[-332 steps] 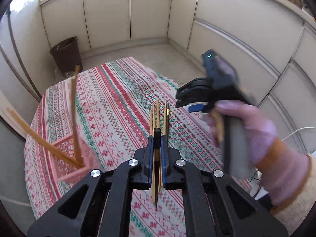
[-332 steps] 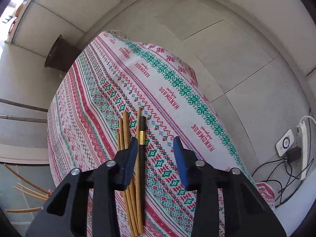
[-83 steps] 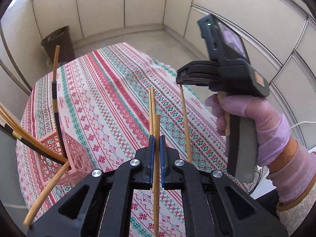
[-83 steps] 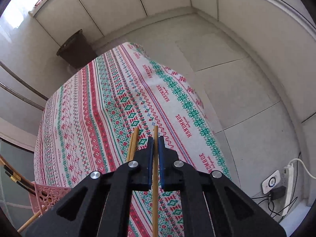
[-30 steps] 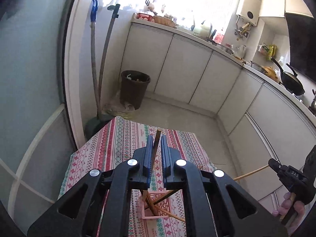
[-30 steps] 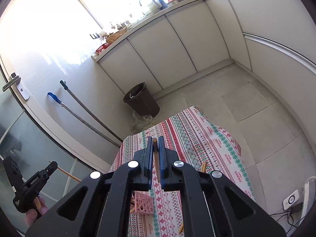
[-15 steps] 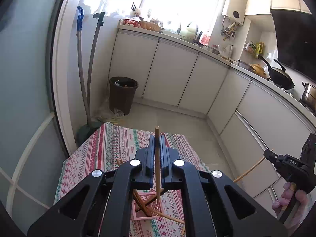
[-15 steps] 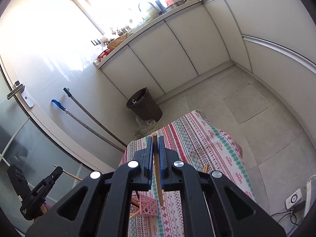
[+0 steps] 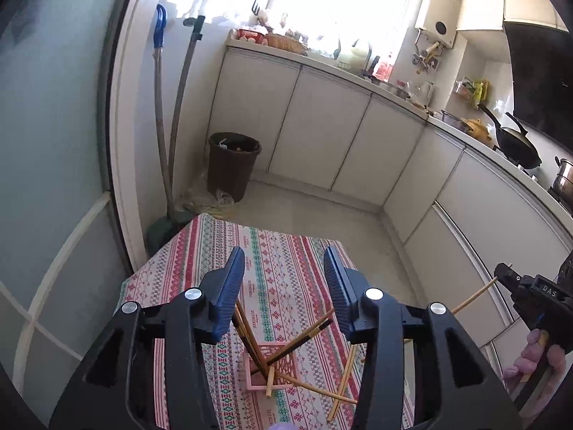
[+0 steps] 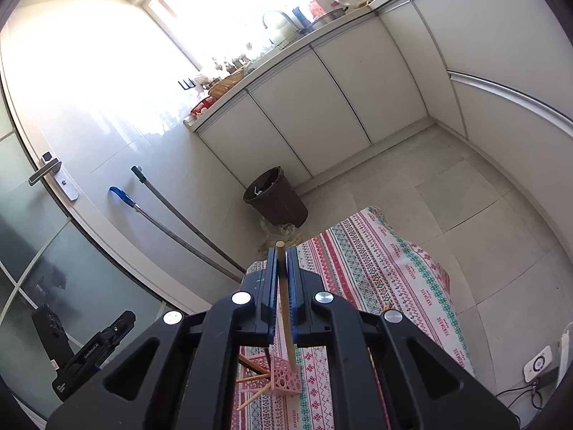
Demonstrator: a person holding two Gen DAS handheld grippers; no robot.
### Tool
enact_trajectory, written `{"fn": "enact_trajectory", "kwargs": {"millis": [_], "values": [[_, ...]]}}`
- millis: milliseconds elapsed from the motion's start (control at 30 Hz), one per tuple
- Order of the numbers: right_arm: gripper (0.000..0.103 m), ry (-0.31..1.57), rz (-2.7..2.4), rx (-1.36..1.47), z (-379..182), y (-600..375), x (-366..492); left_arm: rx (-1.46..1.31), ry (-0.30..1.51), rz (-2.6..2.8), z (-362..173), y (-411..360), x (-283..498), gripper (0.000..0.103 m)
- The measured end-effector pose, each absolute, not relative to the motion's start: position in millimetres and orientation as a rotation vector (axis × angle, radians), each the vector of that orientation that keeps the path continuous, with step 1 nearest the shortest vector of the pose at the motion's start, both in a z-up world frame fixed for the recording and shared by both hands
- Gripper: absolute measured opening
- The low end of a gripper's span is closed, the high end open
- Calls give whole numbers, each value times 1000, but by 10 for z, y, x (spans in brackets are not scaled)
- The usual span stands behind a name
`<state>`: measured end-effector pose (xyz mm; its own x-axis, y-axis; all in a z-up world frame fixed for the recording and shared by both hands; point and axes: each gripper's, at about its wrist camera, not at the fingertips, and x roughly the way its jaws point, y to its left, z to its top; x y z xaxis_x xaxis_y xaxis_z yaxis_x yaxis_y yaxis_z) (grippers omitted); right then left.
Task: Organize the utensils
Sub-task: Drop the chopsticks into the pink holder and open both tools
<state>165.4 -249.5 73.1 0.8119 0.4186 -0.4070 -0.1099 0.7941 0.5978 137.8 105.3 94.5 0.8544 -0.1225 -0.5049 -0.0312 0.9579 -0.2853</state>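
Left tool [image 9: 284,286] gapes above pink basket [image 9: 271,369]; right tool [image 10: 283,276] pinches chopstick [image 10: 284,304].

Left gripper [image 9: 284,268] held high, pointing down, jaws spread wide with nothing between them. Right gripper [image 10: 283,268] also high and angled down, jaws pinched tight on a chopstick [image 10: 284,308]. Gloved right hand [image 9: 537,362] wraps its handle at frame edge.
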Motion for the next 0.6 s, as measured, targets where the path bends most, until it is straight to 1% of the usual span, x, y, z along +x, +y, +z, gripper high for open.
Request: {"fn": "enact_trajectory", "kwargs": {"millis": [33, 67, 100, 200, 367, 600], "values": [[6, 551, 316, 592, 770, -2468, 1635, -297, 529, -37, 974, 1079, 1353, 50], [6, 543, 335, 593, 824, -2430, 1613, -305, 514, -29, 997, 1108, 1328, 60], [6, 535, 350, 589, 880, -2389, 1596, -319, 498, -26, 1017, 1145, 1308, 65], [6, 518, 385, 547, 1040, -2205, 1582, -346, 475, -12, 1045, 1220, 1278, 69], [6, 505, 410, 445, 1214, -1802, 1642, -329, 466, 0, 1061, 1250, 1264, 69], [6, 560, 439, 369, 1040, -1282, 1865, -331, 480, -7, 1023, 1306, 1277, 69]]}}
